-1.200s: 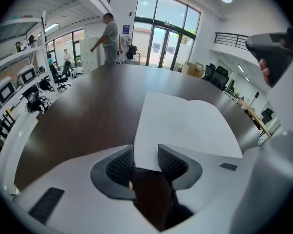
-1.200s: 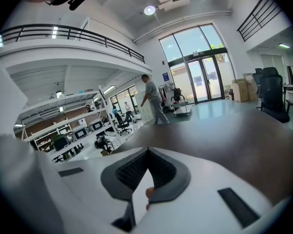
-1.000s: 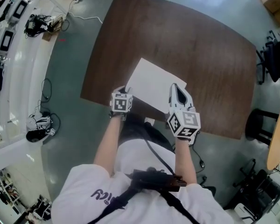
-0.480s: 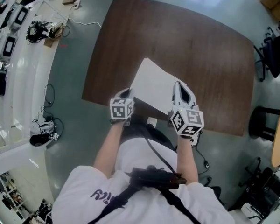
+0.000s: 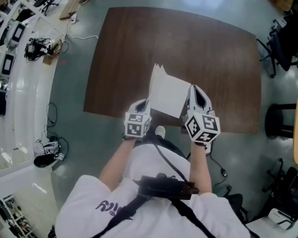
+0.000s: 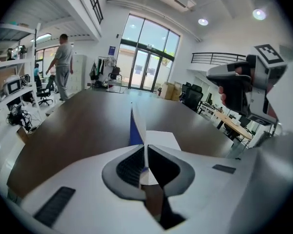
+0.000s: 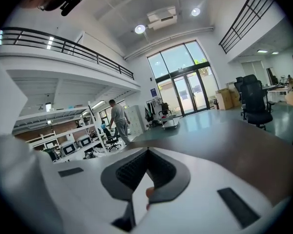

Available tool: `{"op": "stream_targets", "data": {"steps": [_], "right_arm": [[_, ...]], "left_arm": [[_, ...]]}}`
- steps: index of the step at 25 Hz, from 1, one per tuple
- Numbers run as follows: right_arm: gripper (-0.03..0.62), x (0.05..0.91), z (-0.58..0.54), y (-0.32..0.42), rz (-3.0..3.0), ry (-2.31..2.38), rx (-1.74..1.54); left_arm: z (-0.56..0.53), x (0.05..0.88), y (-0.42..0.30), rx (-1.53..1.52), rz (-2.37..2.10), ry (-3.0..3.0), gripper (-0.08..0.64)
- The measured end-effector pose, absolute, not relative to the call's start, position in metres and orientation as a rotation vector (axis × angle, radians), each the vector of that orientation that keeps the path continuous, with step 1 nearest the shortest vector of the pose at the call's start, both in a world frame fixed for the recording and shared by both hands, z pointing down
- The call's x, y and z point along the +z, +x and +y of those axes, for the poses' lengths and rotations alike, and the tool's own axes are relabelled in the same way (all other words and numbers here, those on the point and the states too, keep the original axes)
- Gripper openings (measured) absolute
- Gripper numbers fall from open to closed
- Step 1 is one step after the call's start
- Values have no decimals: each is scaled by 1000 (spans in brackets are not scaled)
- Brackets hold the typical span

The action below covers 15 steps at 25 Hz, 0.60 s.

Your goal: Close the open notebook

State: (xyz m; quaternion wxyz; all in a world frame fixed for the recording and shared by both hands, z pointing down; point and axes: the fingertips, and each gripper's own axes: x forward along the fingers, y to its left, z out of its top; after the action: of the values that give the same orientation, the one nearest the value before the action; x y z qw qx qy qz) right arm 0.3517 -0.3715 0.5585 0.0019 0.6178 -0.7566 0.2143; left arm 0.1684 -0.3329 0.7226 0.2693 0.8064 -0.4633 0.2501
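The notebook (image 5: 167,91) lies near the front edge of the dark wooden table (image 5: 188,38), its white pages showing. Its left half is lifted and stands steeply over the right half. My left gripper (image 5: 145,104) is shut on the lower edge of that raised half. In the left gripper view the blue cover with its white page (image 6: 136,126) rises edge-on out of the left gripper (image 6: 145,152). My right gripper (image 5: 193,91) is at the notebook's right edge. In the right gripper view the right gripper (image 7: 146,162) is pinched on a white page edge (image 7: 138,195).
The table's front edge (image 5: 139,117) runs just under both grippers. Black chairs (image 5: 283,48) stand to the right, and a white bench with devices and cables (image 5: 20,43) runs along the left. A person (image 6: 63,62) walks far off beyond the table.
Both grippers have risen and drawn closer together. The left one has lifted the notebook's left half from flat to steeply upright, swinging it toward the right half.
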Motion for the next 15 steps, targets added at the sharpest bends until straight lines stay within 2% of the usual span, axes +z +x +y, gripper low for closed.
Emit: {"op": "stream_targets", "data": {"steps": [8,15], "right_arm": [[2,557,-336,406,-2302,2062,679],[2,568,-316,441,-2222,2155,711]], "left_arm": [[-313,715,258,713,-1032,2334,32],[-297,746,320,807,-830,2386,32]]}}
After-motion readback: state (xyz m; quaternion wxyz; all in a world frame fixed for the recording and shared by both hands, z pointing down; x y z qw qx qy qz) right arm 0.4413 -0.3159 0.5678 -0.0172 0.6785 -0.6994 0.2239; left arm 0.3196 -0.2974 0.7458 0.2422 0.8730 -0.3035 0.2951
